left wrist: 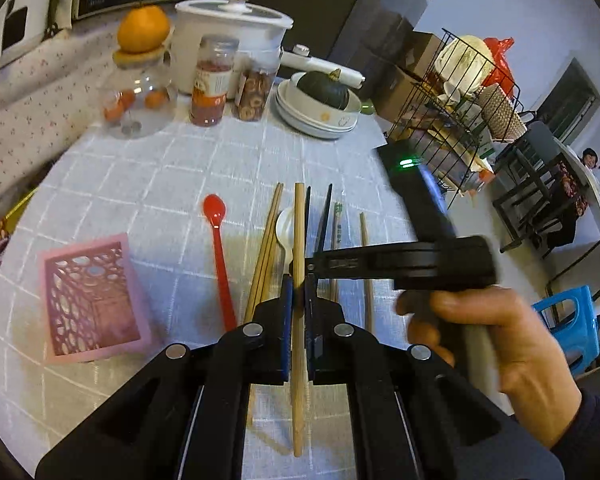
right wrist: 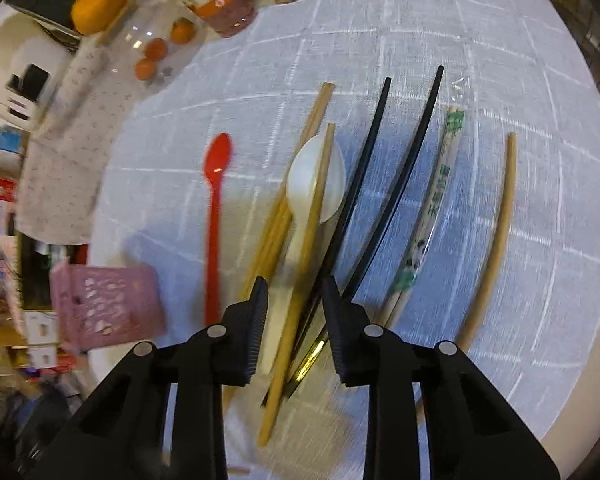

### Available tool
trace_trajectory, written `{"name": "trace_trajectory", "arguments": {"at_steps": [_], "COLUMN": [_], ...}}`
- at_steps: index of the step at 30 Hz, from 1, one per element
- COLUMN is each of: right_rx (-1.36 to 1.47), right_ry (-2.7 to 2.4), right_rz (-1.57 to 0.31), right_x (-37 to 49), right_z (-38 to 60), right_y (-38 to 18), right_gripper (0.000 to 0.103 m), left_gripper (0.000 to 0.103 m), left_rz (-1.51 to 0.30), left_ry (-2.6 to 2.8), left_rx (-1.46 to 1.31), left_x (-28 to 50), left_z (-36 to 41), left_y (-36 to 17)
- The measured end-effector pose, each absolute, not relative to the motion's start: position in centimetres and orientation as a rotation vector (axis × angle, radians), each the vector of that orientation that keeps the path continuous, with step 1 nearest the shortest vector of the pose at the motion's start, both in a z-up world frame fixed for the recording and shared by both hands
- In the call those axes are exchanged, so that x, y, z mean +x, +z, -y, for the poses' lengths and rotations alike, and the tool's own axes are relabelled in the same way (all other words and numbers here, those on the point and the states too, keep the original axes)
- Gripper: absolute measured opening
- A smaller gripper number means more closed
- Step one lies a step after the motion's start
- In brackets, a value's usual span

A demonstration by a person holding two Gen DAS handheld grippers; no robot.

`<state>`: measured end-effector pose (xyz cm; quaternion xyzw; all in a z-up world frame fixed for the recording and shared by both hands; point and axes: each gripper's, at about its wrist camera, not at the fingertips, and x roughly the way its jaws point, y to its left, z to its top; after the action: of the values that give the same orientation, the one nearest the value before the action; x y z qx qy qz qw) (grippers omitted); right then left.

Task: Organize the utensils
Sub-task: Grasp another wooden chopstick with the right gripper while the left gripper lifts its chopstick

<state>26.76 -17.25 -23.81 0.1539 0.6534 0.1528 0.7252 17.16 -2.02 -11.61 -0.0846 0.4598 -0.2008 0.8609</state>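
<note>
My left gripper (left wrist: 299,284) is shut on a wooden chopstick (left wrist: 299,240) and holds it above the utensils on the table. My right gripper (right wrist: 295,284) is open, its fingers either side of that chopstick (right wrist: 312,216); it also shows in the left wrist view (left wrist: 312,266), reaching in from the right. Below lie a white spoon (right wrist: 328,176), a pair of wooden chopsticks (right wrist: 280,216), two black chopsticks (right wrist: 404,168), a wrapped pair (right wrist: 440,184), a lone wooden chopstick (right wrist: 500,224) and a red spoon (right wrist: 216,184). A pink perforated basket (left wrist: 92,296) lies on its side at the left.
At the table's far side stand a glass jar topped by an orange (left wrist: 143,28), two food jars (left wrist: 212,80), a white pot (left wrist: 236,36) and stacked bowls (left wrist: 320,116) holding a dark squash. A wire rack (left wrist: 456,112) and a blue stool (left wrist: 572,320) are off the right edge.
</note>
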Motion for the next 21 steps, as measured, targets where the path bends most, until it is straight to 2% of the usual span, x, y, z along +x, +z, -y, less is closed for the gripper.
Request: {"name": "trace_trajectory", "arguments": {"at_steps": [2, 4, 12, 21], "right_rx": [0.341, 0.337, 0.321, 0.259], "right_ry": [0.322, 0.314, 0.311, 0.340], "right_rz": [-1.448, -1.452, -1.398, -1.226], "right_x": [27.1, 27.3, 26.4, 25.5], "right_z": [17.1, 17.0, 17.7, 17.5], "right_y": [-24.3, -24.8, -21.8, -16.5], "right_gripper": [0.022, 0.010, 0.007, 0.007], "left_gripper": [0.004, 0.004, 0.004, 0.004], "left_rz": [-0.947, -0.940, -0.926, -0.809], "left_ry": [-0.429, -0.435, -0.427, -0.406], "left_rx": [-0.168, -0.160, -0.184, -0.217], "left_x": [17.0, 17.0, 17.0, 16.8], "left_z": [2.1, 2.3, 1.5, -1.1], "left_y": [-11.0, -10.5, -9.6, -5.1]}}
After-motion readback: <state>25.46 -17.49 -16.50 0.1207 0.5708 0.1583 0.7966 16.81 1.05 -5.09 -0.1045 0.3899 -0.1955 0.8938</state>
